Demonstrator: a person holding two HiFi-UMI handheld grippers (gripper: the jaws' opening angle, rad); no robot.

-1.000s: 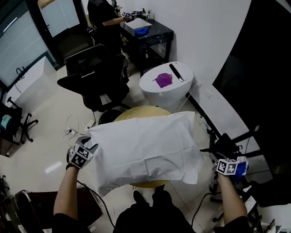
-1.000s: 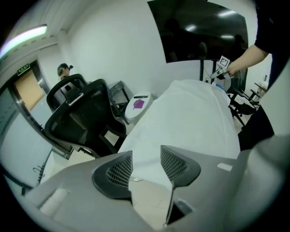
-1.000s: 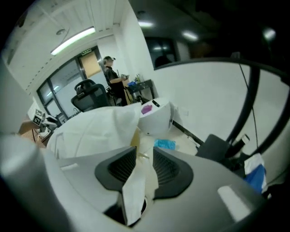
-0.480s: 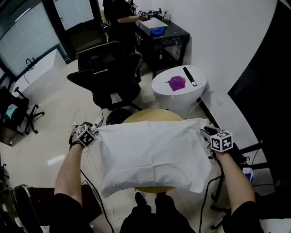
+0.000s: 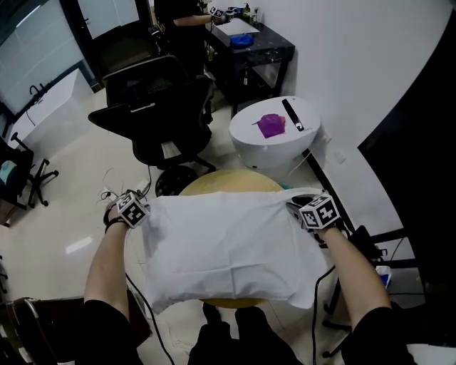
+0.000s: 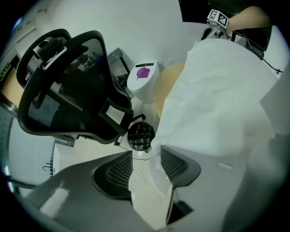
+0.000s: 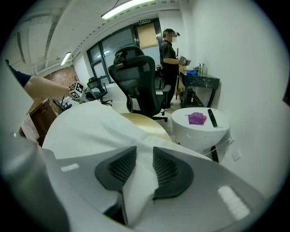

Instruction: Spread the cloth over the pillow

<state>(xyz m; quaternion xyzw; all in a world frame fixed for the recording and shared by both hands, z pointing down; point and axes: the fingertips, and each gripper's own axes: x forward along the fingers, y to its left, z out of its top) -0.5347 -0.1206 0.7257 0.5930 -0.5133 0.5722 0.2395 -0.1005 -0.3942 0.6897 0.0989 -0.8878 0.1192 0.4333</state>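
Observation:
A white cloth point(image 5: 228, 249) hangs stretched between my two grippers over a round yellow table point(image 5: 221, 182). It bulges like a pillow, but I cannot tell a separate pillow under it. My left gripper point(image 5: 144, 209) is shut on the cloth's far left corner. In the left gripper view a fold of the cloth point(image 6: 222, 90) runs between that gripper's point(image 6: 145, 170) jaws. At the far right corner my right gripper point(image 5: 294, 207) is shut on the cloth. The right gripper view shows the cloth point(image 7: 86, 131) bunched between the jaws of the right gripper point(image 7: 144, 168).
A white round side table point(image 5: 249, 146) beyond the yellow one carries a purple object point(image 5: 271, 125) and a black bar point(image 5: 292, 114). A black office chair point(image 5: 157, 107) stands at the far left. A person point(image 5: 178, 18) works at a black desk point(image 5: 274, 50). Cables and a stand point(image 5: 360, 239) lie on my right.
Both grippers have carried the cloth away from me across the table. The right gripper swung from the near right side up to the far right corner and rolled; the left one sank a little.

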